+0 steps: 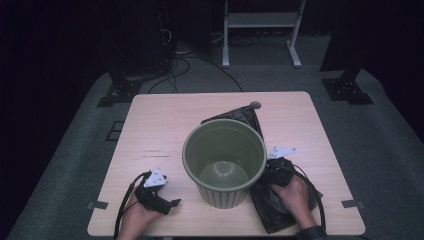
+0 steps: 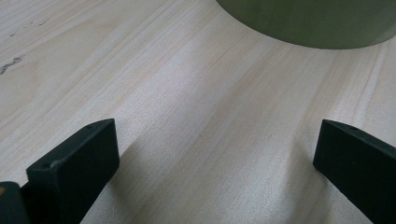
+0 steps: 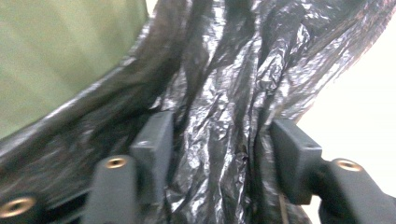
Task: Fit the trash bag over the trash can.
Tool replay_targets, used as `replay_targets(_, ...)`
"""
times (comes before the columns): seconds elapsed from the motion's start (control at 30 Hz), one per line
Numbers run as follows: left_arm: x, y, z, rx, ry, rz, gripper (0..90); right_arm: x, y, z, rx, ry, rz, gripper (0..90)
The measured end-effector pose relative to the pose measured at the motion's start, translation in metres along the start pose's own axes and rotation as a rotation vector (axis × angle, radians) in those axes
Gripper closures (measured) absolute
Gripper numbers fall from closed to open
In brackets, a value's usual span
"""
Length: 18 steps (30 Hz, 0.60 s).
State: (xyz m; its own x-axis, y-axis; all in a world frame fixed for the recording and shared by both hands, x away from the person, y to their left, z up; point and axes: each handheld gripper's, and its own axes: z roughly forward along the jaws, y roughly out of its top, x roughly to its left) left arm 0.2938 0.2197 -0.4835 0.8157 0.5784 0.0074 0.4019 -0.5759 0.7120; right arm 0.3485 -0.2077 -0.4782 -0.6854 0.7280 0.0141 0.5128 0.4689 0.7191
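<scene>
One table (image 1: 150, 130), light wood. One green bucket (image 1: 224, 162) on it, open top up. One black plastic bag (image 1: 280, 207), crumpled, lying beside and behind the bucket. Two grippers: left gripper (image 1: 172, 203), right gripper (image 1: 272, 170), one in each hand. Two hands: left hand (image 1: 134, 217), right hand (image 1: 296, 195). One small round grey thing (image 1: 255, 105) at the table's far edge, kind unclear.

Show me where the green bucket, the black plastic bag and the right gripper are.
green bucket (image 1: 210, 137), high view, on its inner wall.
black plastic bag (image 3: 224, 93), right gripper view, on the crinkled film between the jaws.
right gripper (image 1: 280, 172), high view, on its black body.
</scene>
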Motion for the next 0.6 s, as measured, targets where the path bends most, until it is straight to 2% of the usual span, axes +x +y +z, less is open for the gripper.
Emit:
replay_targets(0.07, 0.0000, 0.0000, 0.0001, -0.001, 0.000, -0.001, 0.0, 0.0009, -0.0001, -0.0011, -0.001, 0.009, -0.006, 58.9)
replay_targets(0.1, 0.0000, 0.0000, 0.0001, -0.001, 0.000, -0.001, 0.0, 0.0009, -0.0001, -0.0011, -0.001, 0.009, -0.006, 58.9)
replay_targets(0.13, 0.0000, 0.0000, 0.0000, 0.000, 0.000, 0.000, 0.0, 0.0014, -0.0003, -0.0017, -0.003, 0.018, -0.017, 68.4)
replay_targets(0.17, 0.0000, 0.0000, 0.0000, 0.000, 0.000, 0.000, 0.0, 0.0014, -0.0003, -0.0017, -0.003, 0.018, -0.017, 68.4)
replay_targets(0.2, 0.0000, 0.0000, 0.0001, -0.001, 0.000, -0.001, 0.0, 0.0023, -0.0006, -0.0022, -0.003, 0.031, -0.019, 76.7)
replay_targets(0.23, 0.0000, 0.0000, 0.0001, -0.001, 0.000, -0.001, 0.0, 0.0023, -0.0006, -0.0022, -0.003, 0.031, -0.019, 76.7)
replay_targets(0.27, 0.0000, 0.0000, 0.0000, 0.000, 0.000, 0.000, 0.0, 0.0024, -0.0008, -0.0026, -0.001, 0.044, -0.015, 85.4)
replay_targets(0.33, 0.0000, 0.0000, 0.0001, -0.001, 0.000, 0.000, 0.0, 0.0025, -0.0012, -0.0028, -0.001, 0.055, -0.011, 88.4)
replay_targets(0.6, 0.0000, 0.0000, 0.0000, 0.000, 0.000, 0.000, 0.0, 0.0015, -0.0016, -0.0050, 0.005, 0.066, -0.010, 88.8)
